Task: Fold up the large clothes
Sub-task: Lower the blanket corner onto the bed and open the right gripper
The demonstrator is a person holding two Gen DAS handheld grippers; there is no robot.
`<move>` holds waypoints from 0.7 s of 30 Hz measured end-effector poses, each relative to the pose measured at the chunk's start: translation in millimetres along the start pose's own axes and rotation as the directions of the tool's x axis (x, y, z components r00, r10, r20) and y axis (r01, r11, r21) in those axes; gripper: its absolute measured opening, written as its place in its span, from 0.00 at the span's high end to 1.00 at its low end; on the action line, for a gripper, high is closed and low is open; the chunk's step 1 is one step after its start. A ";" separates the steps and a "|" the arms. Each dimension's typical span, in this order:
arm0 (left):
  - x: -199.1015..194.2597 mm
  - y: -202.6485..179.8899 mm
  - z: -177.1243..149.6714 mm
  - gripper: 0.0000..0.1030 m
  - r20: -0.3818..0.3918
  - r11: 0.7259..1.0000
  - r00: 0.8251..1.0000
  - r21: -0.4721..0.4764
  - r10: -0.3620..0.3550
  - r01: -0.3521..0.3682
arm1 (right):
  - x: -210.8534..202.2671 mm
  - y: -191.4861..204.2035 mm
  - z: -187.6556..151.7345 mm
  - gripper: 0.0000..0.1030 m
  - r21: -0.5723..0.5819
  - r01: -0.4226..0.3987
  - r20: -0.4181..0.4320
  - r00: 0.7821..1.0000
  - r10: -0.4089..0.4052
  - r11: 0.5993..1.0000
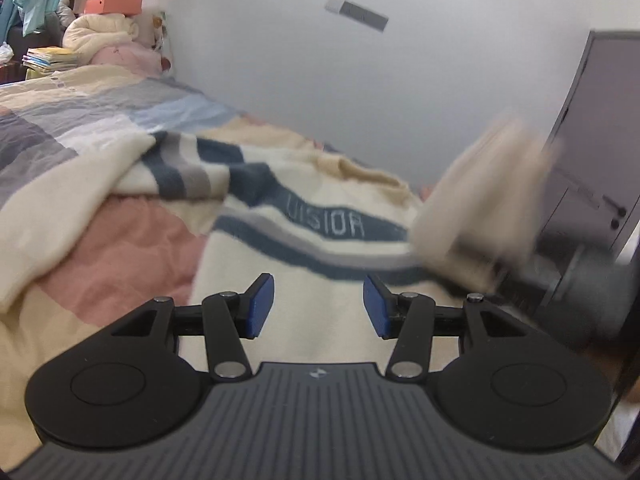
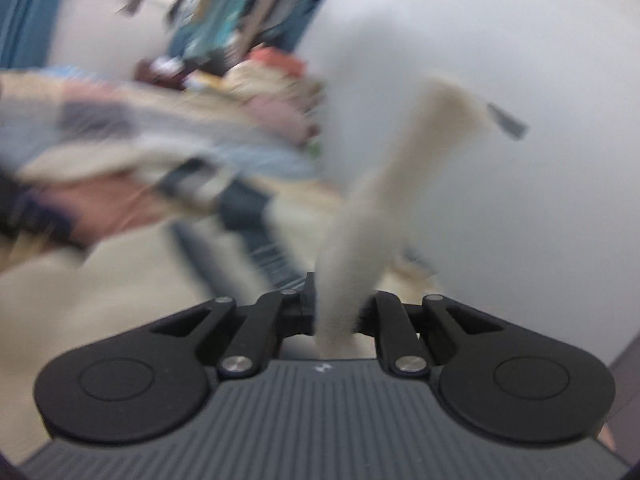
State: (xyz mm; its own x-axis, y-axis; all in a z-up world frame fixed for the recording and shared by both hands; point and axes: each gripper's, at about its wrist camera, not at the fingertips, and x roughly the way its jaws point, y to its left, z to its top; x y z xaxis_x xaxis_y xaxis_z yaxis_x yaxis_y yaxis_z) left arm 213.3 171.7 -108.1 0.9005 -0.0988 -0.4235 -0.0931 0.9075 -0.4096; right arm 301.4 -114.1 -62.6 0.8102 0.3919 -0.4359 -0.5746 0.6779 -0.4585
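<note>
The cream sweater (image 1: 304, 240) with navy and grey stripes lies spread on the patchwork bedspread (image 1: 80, 120). The left gripper (image 1: 319, 304) hovers over it, jaws parted and nothing between them. The right gripper (image 2: 336, 312) pinches a cream fold of the sweater (badly blurred), which rises toward one o'clock in its own view.

white wall (image 1: 280, 60), patchwork bed (image 1: 80, 112) (cluttered), grey door (image 1: 596, 120)

right wrist view smeared throughout, bed (image 2: 120, 152) indistinct, cream sleeve (image 1: 488, 200) a blur, hiding right gripper (image 1: 472, 256)
</note>
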 end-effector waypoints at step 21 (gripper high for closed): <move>34.6 -9.2 -15.1 0.46 -0.083 0.996 0.993 -0.031 -0.082 0.079 | -51.8 35.8 -72.0 0.45 0.325 -0.174 -0.052 0.978 0.202 0.929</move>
State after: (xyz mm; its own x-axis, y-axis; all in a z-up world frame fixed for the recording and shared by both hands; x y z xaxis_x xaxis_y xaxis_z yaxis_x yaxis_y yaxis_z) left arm 238.9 153.7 -131.1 0.8666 -0.2063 -0.4544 -0.0344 0.8837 -0.4668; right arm 230.6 -154.9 -112.2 0.6702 0.4875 -0.5596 -0.6377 0.7640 -0.0980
